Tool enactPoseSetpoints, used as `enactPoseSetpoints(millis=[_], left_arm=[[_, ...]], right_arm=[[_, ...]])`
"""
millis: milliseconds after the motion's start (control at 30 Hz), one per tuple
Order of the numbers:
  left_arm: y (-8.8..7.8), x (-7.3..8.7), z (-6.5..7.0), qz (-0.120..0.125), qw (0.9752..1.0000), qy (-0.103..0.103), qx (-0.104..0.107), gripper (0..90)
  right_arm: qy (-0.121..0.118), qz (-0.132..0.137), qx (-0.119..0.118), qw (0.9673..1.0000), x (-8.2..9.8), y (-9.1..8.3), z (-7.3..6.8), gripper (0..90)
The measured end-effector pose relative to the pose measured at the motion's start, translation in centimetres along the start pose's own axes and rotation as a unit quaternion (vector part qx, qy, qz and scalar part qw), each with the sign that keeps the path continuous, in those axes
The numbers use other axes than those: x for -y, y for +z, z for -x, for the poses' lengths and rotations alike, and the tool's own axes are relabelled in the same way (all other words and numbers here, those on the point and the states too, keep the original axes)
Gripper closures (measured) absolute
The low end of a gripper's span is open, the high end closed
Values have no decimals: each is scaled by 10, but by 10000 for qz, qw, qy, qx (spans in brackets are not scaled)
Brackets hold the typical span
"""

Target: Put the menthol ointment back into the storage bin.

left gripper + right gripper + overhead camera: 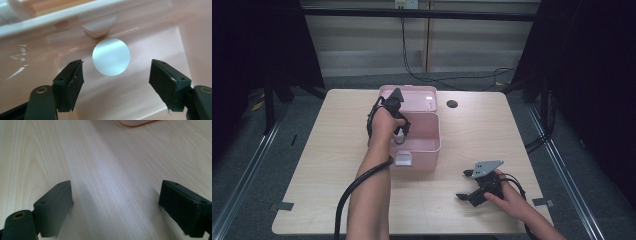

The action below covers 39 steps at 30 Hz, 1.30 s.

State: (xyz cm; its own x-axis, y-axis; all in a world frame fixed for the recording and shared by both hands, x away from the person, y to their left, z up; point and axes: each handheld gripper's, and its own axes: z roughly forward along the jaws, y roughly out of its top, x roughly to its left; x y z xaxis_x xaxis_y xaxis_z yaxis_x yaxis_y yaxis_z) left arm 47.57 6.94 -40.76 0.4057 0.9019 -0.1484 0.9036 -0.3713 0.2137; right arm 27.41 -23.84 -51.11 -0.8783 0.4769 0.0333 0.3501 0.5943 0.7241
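both grippers gape: left gripper (116, 75) over a white round cap (111, 56) inside pink box (432, 145), right gripper (115, 207) empty.

Both forearms are seen bare, with no sleeves. The left gripper (398, 131) is built in black, and a thick black cable is trailed from it along the forearm. The right gripper (468, 186) is also black, topped by a grey three-cornered plate (486, 167). Its pads (54, 205) are blocky, matte black, frayed at the edges, and fixed with recessed screws; brass-ringed holes are seen just behind them.
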Motion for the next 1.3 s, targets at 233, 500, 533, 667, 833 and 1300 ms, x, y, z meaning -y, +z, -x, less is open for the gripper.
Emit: enactPoseSetpoints(millis=[233,500,533,667,833,1300], left_arm=[[-8,2,3,0,10000,50,54,255],[-26,7,5,-23,9998,124,153,254],[-26,7,5,-23,9998,124,153,254],[-40,10,6,-71,9996,200,194,255],[-51,14,7,-82,9994,250,224,255],[-77,26,3,6,9991,330,272,260]], right_arm=[[-2,0,-1,10000,0,0,0,110],[-3,-1,2,10000,0,0,0,110],[-3,-1,2,10000,0,0,0,110],[-7,3,2,10000,0,0,0,110],[-4,-6,5,10000,0,0,0,110],[21,-10,0,10000,0,0,0,110]])
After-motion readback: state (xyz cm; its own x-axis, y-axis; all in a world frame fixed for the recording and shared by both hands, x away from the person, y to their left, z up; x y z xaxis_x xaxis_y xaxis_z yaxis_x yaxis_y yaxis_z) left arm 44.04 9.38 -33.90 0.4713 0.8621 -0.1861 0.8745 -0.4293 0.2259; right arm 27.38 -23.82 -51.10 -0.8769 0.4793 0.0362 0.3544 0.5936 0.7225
